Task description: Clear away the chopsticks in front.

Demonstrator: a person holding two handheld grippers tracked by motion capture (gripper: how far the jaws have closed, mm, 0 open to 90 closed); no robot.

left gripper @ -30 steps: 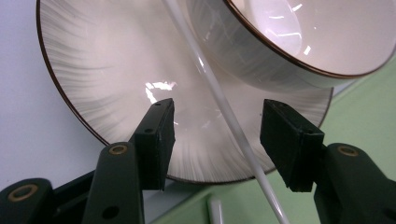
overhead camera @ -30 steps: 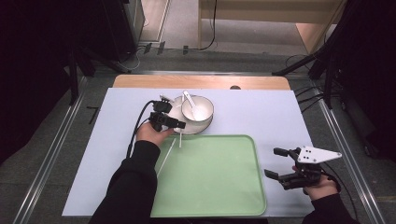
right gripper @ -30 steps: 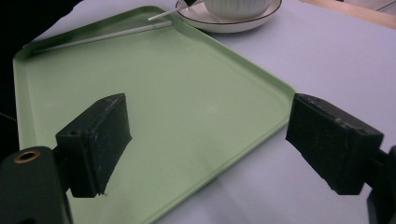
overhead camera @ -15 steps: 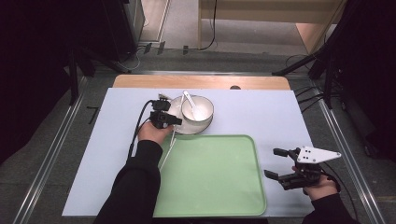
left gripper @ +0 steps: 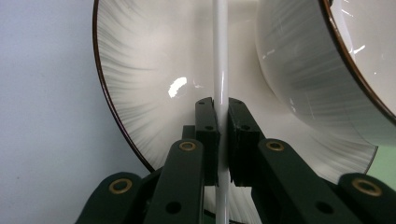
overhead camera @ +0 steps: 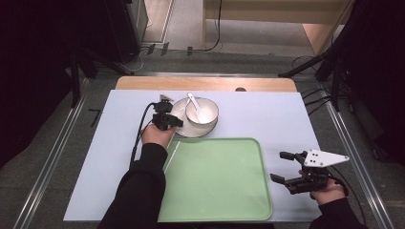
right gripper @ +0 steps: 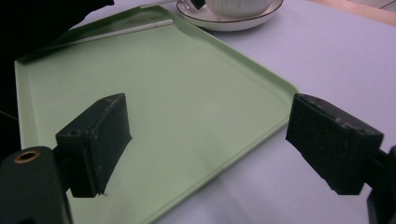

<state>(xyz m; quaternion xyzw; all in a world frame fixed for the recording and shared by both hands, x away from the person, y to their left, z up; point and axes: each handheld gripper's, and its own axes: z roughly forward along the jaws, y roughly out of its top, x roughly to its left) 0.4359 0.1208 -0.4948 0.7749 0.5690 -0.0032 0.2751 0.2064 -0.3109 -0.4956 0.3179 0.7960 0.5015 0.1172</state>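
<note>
A white bowl point(overhead camera: 202, 110) with a white spoon point(overhead camera: 196, 104) in it stands on a white saucer point(overhead camera: 184, 129) at the middle back of the table. My left gripper point(overhead camera: 176, 121) is at the saucer's left rim. In the left gripper view it point(left gripper: 221, 140) is shut on a thin white stick point(left gripper: 220, 56) that runs up over the saucer point(left gripper: 140, 84), beside the bowl point(left gripper: 303, 70). My right gripper point(overhead camera: 282, 167) hovers open at the right edge of the green tray point(overhead camera: 215, 191), with nothing between its fingers point(right gripper: 205, 140).
Another thin white stick point(overhead camera: 171, 155) lies along the tray's left edge, also seen as the stick point(right gripper: 116, 30) in the right gripper view. The tray sits on a pale blue mat point(overhead camera: 267, 114). A wooden strip point(overhead camera: 205, 84) runs behind the mat.
My left gripper has shifted slightly at the saucer's rim. The right gripper, bowl and tray have stayed put.
</note>
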